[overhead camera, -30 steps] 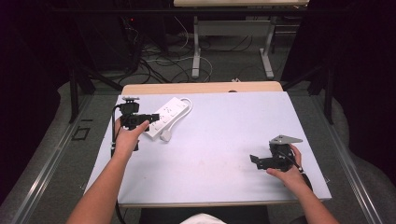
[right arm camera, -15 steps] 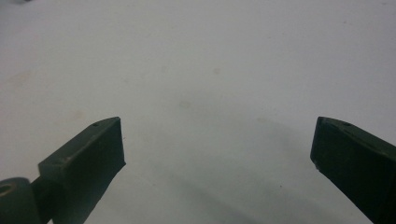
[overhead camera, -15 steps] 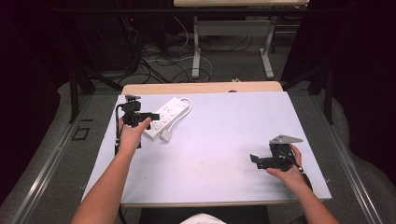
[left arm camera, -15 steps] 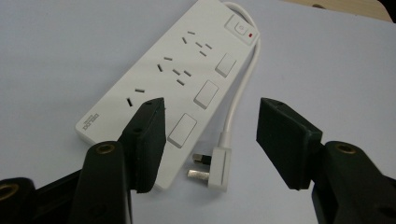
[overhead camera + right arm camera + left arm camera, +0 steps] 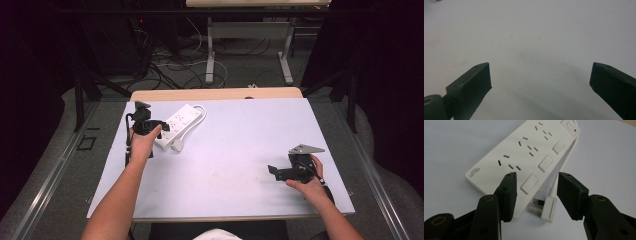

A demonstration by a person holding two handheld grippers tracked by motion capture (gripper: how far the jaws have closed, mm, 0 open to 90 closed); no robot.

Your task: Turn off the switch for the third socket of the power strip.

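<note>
Presently listed: white power strip (image 5: 179, 124), long axis diagonal toward table's (image 5: 240, 190) far-left edge; left gripper (image 5: 536, 191) closing, ungripped, astride near corner and plug (image 5: 548, 208); right gripper (image 5: 540, 80) released.

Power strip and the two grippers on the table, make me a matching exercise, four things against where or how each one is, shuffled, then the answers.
Things:
1. power strip
2. plug
3. left gripper
4. right gripper

States:
A. jaws wide apart over bare table
B. lies flat at the table's far left
C. jaws either side of the strip's near corner, just been closing, not yet pressing
D. on the table beside the strip, prongs toward it

Pairs: 1-B, 2-D, 3-C, 4-A
</note>
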